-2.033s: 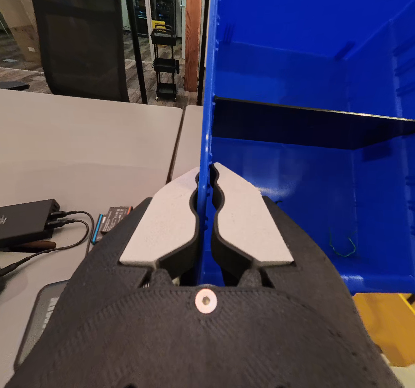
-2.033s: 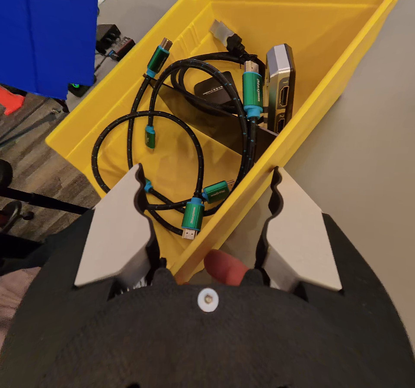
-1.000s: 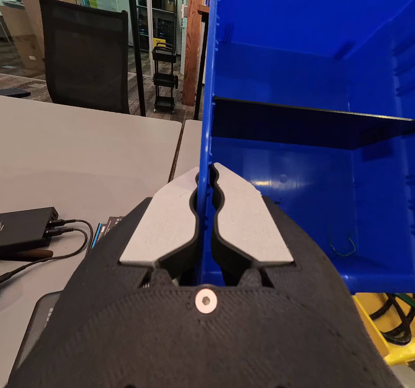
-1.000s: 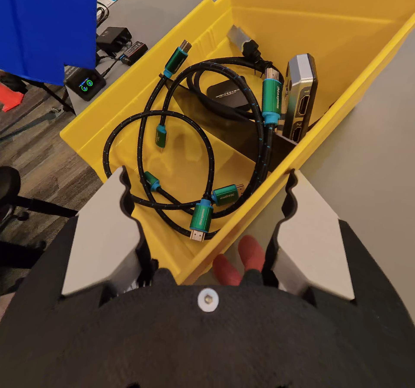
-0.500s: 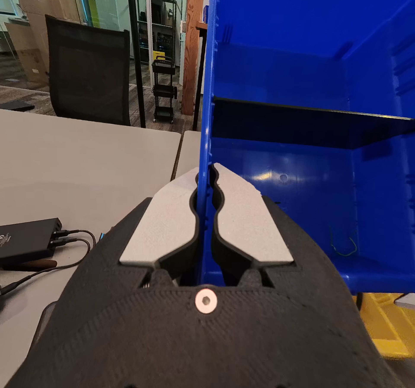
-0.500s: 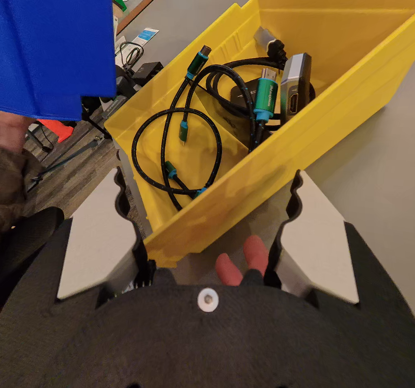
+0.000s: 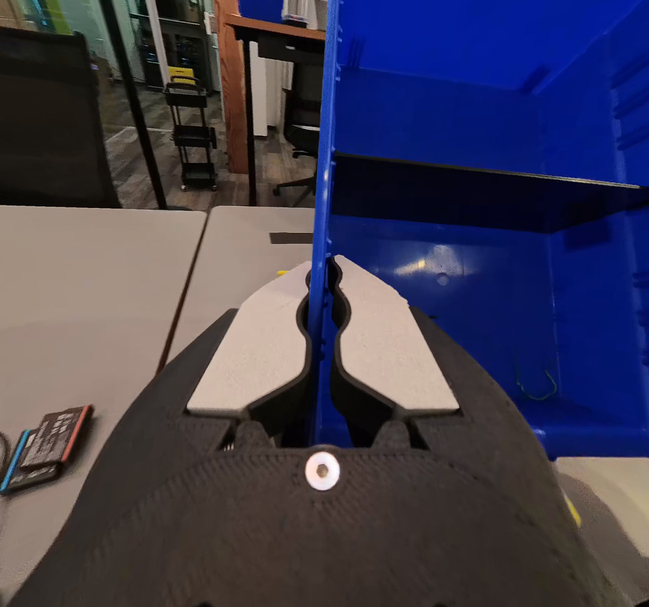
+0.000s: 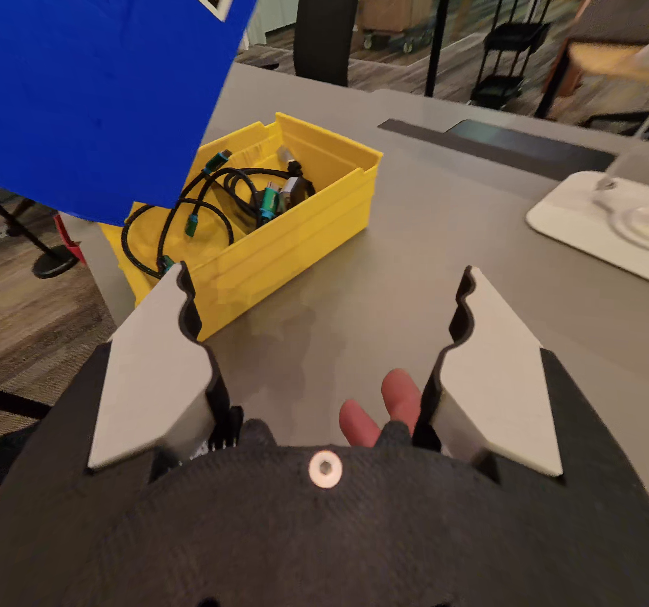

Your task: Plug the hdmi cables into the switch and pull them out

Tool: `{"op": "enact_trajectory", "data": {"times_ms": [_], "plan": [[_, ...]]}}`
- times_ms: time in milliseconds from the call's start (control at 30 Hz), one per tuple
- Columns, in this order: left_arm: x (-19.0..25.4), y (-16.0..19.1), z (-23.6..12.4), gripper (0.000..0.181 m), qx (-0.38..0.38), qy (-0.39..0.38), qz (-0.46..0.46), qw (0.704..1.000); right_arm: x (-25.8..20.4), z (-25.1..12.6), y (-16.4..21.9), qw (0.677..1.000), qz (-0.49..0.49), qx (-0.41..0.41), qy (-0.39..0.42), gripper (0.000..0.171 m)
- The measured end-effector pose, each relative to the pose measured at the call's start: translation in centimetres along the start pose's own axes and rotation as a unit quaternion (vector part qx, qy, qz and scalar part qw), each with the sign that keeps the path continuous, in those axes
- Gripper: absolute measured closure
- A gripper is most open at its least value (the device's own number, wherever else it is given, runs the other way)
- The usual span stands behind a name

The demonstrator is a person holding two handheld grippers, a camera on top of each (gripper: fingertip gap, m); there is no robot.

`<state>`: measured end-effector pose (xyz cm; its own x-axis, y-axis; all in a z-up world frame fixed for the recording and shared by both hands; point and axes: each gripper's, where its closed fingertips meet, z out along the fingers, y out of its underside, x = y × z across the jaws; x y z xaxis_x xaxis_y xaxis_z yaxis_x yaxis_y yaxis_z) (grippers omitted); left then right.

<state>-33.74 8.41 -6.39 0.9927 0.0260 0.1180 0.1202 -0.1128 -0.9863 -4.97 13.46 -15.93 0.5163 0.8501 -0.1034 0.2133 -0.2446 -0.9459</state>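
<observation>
The left claw (image 7: 319, 267) is pinched shut on the side wall of an empty blue plastic bin (image 7: 474, 302), held up off the grey bench (image 8: 404, 274). The right claw (image 8: 325, 270) gapes wide, holding nothing, over bare bench at lower centre. Up and left of it sits the yellow plastic bin (image 8: 298, 239) — its long axis runs from lower left to upper right. Inside lie the black braided hdmi cables with green plugs (image 8: 175, 225) in loose coils, and the small grey switch box (image 8: 291, 190) at the far end, beside a green plug. The right claw is nearer — it would need to reach forward-left over the near wall.
</observation>
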Motion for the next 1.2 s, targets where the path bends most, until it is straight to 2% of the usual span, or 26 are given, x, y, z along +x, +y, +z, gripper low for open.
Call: {"op": "enact_trajectory", "data": {"times_ms": [200, 333, 500, 700, 833, 900, 967, 1200], "plan": [[6.6, 0.3, 3.6, 0.178, -0.010, 0.055, 0.006, 0.998, 3.4, -6.4, -1.5, 0.998, 0.003, 0.055, 0.029, 0.032], [11.5, 0.7, 6.1, 0.178, -0.023, 0.089, 0.014, 0.996, 4.8, -11.2, -3.7, 0.992, -0.004, 0.121, 0.040, 0.036], [18.5, 2.7, 9.0, 0.178, -0.051, 0.137, 0.030, 0.989, 6.3, -15.5, -5.8, 0.982, 0.020, 0.181, 0.051, 0.038], [25.8, 7.8, 11.5, 0.178, -0.106, 0.170, 0.049, 0.978, 7.5, -16.7, -4.1, 0.979, 0.054, 0.185, 0.059, 0.039], [30.0, 11.7, 12.3, 0.178, -0.144, 0.201, 0.055, 0.967, 8.9, -16.4, -1.5, 0.981, 0.087, 0.162, 0.069, 0.040], [32.1, 13.4, 12.4, 0.178, -0.162, 0.213, 0.062, 0.962, 10.0, -16.3, -0.1, 0.981, 0.091, 0.141, 0.101, 0.038], [33.7, 14.8, 12.7, 0.178, -0.177, 0.217, 0.060, 0.958, 11.3, -16.7, 1.2, 0.979, 0.086, 0.122, 0.139, 0.029], [37.4, 17.9, 13.6, 0.178, -0.219, 0.233, 0.049, 0.946, 14.5, -18.8, 3.6, 0.972, 0.108, 0.103, 0.179, 0.038]]}}
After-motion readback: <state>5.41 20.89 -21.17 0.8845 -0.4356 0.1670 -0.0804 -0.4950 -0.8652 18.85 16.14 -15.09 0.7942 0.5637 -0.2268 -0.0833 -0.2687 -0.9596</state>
